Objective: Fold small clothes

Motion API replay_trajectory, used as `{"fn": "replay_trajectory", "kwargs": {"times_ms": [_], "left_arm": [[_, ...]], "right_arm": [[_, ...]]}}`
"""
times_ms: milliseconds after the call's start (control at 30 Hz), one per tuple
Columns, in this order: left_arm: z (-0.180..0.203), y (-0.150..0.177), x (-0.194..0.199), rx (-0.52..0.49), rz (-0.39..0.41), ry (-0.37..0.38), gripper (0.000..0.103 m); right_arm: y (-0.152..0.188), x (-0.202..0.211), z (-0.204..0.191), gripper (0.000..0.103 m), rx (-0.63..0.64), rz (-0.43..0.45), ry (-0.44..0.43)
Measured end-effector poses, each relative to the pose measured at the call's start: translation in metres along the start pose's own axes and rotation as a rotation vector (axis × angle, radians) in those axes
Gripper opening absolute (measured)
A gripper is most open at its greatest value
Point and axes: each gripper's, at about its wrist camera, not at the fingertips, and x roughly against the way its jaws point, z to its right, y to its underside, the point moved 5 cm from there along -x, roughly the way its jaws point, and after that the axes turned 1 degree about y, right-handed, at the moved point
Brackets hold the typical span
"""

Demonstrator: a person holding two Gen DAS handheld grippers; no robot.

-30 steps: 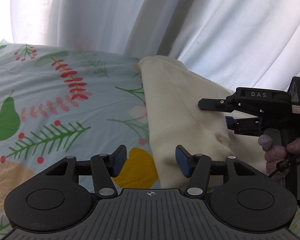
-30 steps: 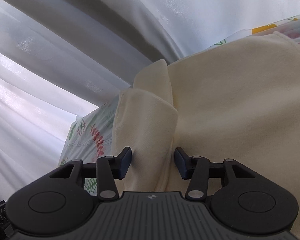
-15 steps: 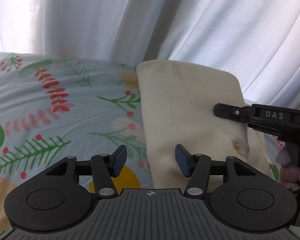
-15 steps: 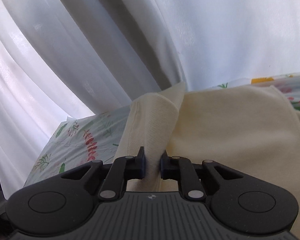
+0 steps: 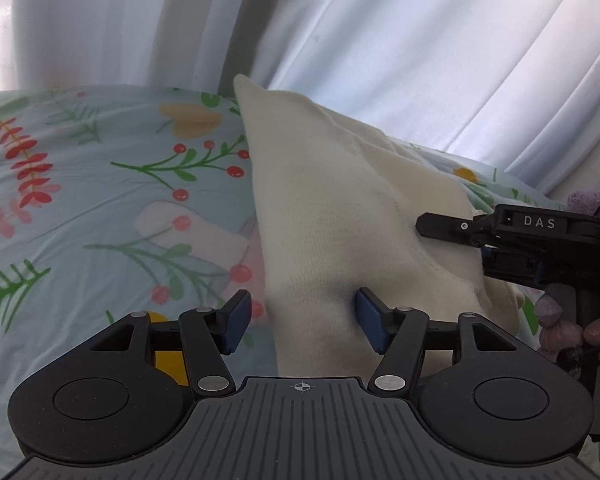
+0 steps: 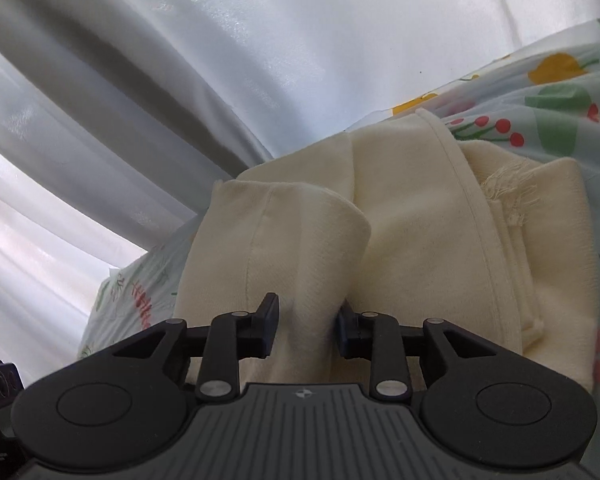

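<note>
A cream knit garment (image 5: 340, 216) lies partly folded on a floral bedsheet (image 5: 100, 200). My left gripper (image 5: 302, 320) is open, its jaws on either side of the garment's raised near edge. My right gripper (image 6: 307, 330) is partly open around a folded cream flap (image 6: 284, 248); its jaws stand apart from the cloth's sides. It also shows in the left wrist view (image 5: 500, 236) at the garment's right side. The garment (image 6: 440, 220) has a seam and a frayed patch on the right in the right wrist view.
White curtains (image 5: 380, 40) hang right behind the bed's far edge. The floral sheet (image 6: 560, 92) spreads to the right of the garment. A gloved hand (image 5: 560, 324) holds the right gripper's handle.
The right gripper was shut on the cloth flap half a second ago and has now opened. The left gripper moved forward around the garment's near edge, which now stands raised.
</note>
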Motion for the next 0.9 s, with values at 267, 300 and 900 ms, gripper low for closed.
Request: {"fn": "replay_trajectory", "kwargs": {"times_ms": [267,300,900], "left_arm": [[0.004,-0.003,0.006,-0.040,0.011,-0.041,0.067],[0.006,-0.004,0.009,-0.043,0.016,-0.046,0.067],[0.035,0.013,0.006,-0.111,-0.040,0.013,0.067]], "right_arm": [[-0.005,-0.017,-0.020,0.014,0.101,0.004,0.045],[-0.005,-0.016,-0.026,0.014,0.141,0.014,0.064],[-0.012,0.039,0.020,0.018,0.356,0.190,0.431]]}}
